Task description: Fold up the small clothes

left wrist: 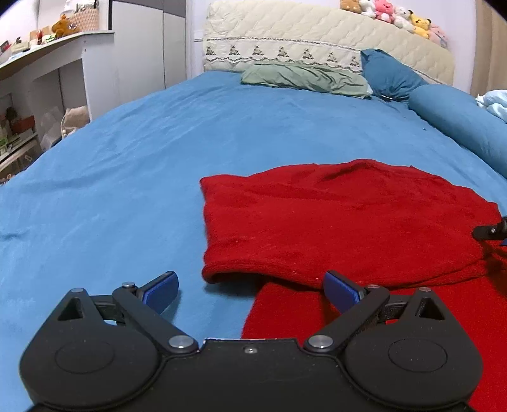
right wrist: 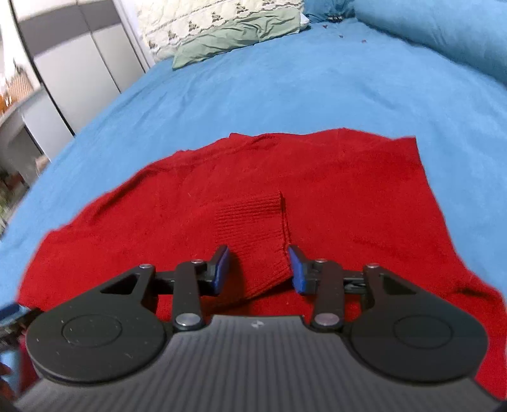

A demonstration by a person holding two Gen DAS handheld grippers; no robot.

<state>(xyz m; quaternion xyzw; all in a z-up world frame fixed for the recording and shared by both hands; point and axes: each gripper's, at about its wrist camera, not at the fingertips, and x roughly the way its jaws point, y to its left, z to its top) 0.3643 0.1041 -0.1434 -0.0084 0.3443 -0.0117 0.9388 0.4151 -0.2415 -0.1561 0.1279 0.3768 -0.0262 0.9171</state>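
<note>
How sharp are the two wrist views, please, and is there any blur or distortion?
Left wrist view: sharp throughout, with fisheye bowing of the bed. Right wrist view: red sweater sharp at centre, the left edge smeared around the wardrobe.

You have one red sweater [left wrist: 342, 222] on one blue bed [left wrist: 126, 177], near and to the right. Two grippers show: the left [left wrist: 250, 290] and the right [right wrist: 258, 269], each with two blue pads. At the far end lie one green pillow [left wrist: 304, 77] and two blue pillows [left wrist: 388, 74], and about six plush toys [left wrist: 396, 14] sit on the headboard [left wrist: 285, 35]. One brown plush [left wrist: 63, 27] sits on the far left shelf [left wrist: 47, 44].
</note>
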